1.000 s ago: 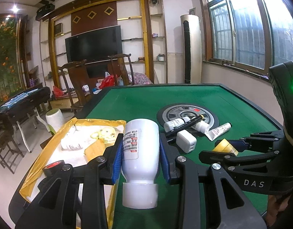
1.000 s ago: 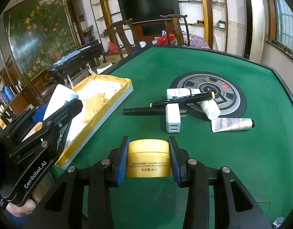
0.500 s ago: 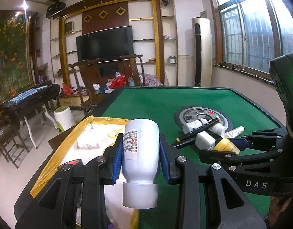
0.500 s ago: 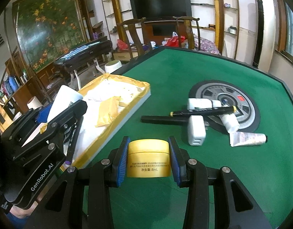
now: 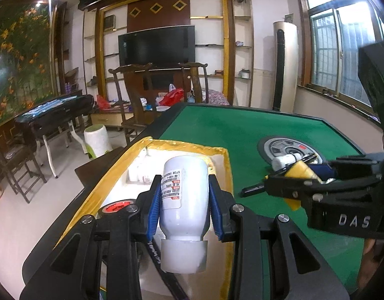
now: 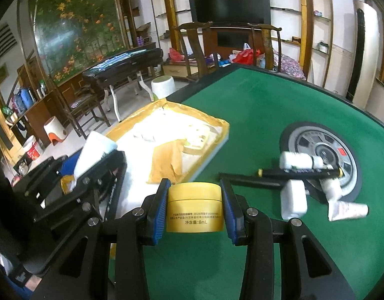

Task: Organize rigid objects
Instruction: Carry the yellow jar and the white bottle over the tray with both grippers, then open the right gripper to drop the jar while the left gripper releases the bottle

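Grippers angled downward, left gripper (image 5: 184, 201) clamping bottle (image 5: 183, 200), right gripper (image 6: 195, 206) jar (image 6: 195, 207)

- A dark television (image 5: 157, 45) sits in the gold-trimmed wall shelving (image 5: 224, 50).
- Two wooden chairs (image 5: 192, 80) stand below the television.
- A tall air-conditioner column (image 5: 284, 65) stands right of the television.
- A barred window (image 5: 342, 50) lies further right.
- A floral mural (image 5: 19, 60) covers the wall left of the television.
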Motion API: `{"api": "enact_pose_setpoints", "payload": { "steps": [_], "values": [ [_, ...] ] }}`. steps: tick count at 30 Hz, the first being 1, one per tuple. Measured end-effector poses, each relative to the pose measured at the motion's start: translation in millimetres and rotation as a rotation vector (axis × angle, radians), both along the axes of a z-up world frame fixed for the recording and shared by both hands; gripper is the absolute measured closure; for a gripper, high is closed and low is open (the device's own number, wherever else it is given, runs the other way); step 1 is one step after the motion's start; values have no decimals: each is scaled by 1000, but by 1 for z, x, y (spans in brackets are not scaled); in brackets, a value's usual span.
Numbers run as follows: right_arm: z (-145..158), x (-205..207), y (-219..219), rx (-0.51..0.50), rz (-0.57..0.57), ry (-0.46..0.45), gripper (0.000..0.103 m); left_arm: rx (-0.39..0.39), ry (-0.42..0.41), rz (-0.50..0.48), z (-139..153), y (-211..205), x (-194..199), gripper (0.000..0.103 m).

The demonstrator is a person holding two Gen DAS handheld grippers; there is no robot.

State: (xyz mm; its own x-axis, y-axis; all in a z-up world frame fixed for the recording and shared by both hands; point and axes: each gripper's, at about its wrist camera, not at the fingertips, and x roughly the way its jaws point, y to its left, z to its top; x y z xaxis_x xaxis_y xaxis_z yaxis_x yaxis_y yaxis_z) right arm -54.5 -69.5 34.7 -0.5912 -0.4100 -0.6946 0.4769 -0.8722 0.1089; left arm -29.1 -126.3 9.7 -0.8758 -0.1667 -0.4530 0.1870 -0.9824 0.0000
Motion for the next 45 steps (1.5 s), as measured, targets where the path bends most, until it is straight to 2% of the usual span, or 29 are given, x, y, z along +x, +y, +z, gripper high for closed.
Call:
{"api": "enact_pose_setpoints", "payload": {
  "steps": [10, 20, 27, 38, 39, 40, 41, 42, 43, 45],
  "values": [
    [-4, -29, -36, 8, 54, -28, 68, 33, -42, 41, -17, -21, -1, 71],
    [-25, -70, -72, 0, 80, -115, 68, 122, -110, 44, -24, -42, -10, 71],
    [-37, -83, -89, 9, 91, -154, 68, 144, -138, 59, -28, -49, -14, 71],
    [-36, -99, -104, 32, 94, -175, 67, 172, -179, 78, -32, -51, -19, 70],
    [-35, -98, -104, 29, 99, -174, 62, 174, -178, 80, -33, -51, -19, 70],
    [-33, -99, -103, 28, 102, -169, 50, 178, -178, 78, -33, -52, -19, 70],
    [-30, -97, -101, 25, 96, -153, 44, 183, -176, 76, -33, -52, -18, 68],
    [-27, -96, -99, 16, 92, -137, 34, 187, -173, 76, -33, -53, -18, 61],
    [-23, -94, -96, -1, 94, -125, 29, 189, -171, 80, -32, -53, -17, 50],
    [-20, -94, -92, -15, 93, -126, 29, 193, -158, 79, -30, -52, -15, 47]
  ]
}}
